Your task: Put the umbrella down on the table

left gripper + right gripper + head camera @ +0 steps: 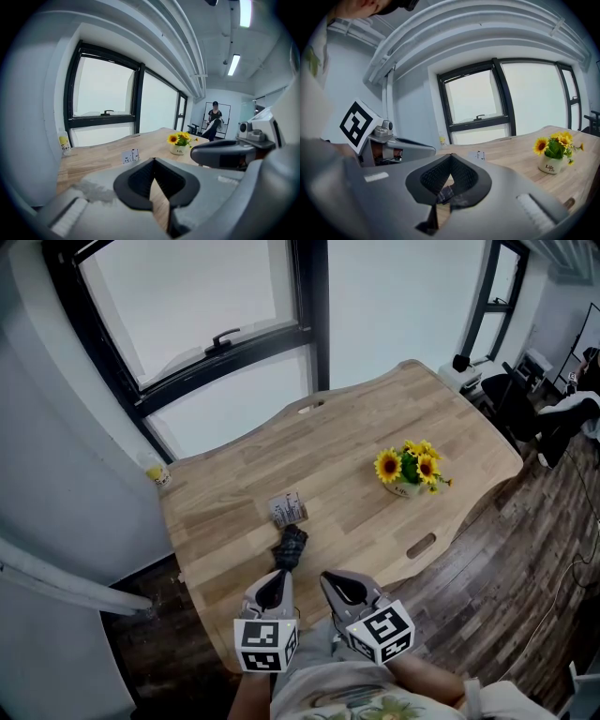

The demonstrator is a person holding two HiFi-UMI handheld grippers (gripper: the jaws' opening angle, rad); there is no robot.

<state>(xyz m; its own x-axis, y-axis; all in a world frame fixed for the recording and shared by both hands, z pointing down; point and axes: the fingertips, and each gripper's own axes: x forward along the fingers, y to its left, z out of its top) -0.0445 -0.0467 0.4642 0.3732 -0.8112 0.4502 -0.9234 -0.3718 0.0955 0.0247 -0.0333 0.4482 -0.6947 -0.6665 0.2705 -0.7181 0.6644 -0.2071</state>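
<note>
The folded dark umbrella [291, 546] lies on the wooden table [347, 442] near its front edge, pointing away from me. My left gripper [274, 585] sits just behind the umbrella's near end, jaws shut with nothing between them; in the left gripper view [153, 160] only bare wood shows through the gap. My right gripper [335, 581] hovers to the right of the umbrella, apart from it, jaws closed at the tips [450, 156]. A scrap of dark checked fabric [443, 193] shows through the gap below its pads; I cannot tell whether it touches them.
A small white pot of sunflowers [410, 471] stands at the table's right. A little card stand [288, 509] sits just beyond the umbrella. A yellow bottle [157, 474] stands by the window. Dark chairs [525, 404] are at the far right, and a person [214, 120] stands far off.
</note>
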